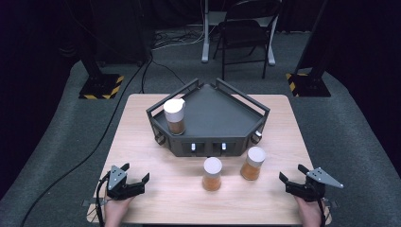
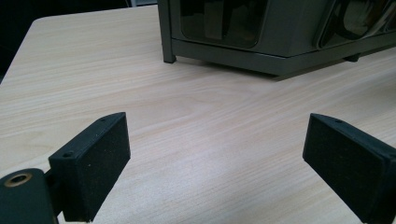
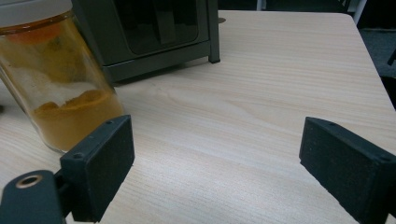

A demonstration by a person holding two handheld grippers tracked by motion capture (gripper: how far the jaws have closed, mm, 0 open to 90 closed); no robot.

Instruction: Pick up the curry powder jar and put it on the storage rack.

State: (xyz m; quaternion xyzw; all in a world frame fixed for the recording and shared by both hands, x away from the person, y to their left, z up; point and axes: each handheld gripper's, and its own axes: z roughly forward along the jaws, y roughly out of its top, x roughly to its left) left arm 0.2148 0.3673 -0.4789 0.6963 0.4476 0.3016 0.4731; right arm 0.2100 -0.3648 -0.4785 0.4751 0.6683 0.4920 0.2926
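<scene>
Pale wood table [image 1: 156, 198] carries both spread, empty grippers: left gripper [image 1: 137, 174] at seven o'clock, right gripper [image 1: 290, 173] at five. Two jars [image 1: 212, 174] [image 1: 253, 163] stand between, near six o'clock below the rack [image 1: 208, 118]; a hasty grab could topple either.

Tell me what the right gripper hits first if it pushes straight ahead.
Probably nothing at first: bare table lies between the right gripper's open jaws. The jar sits just left of that line, and the rack's corner lies farther on; depth is unclear.
</scene>
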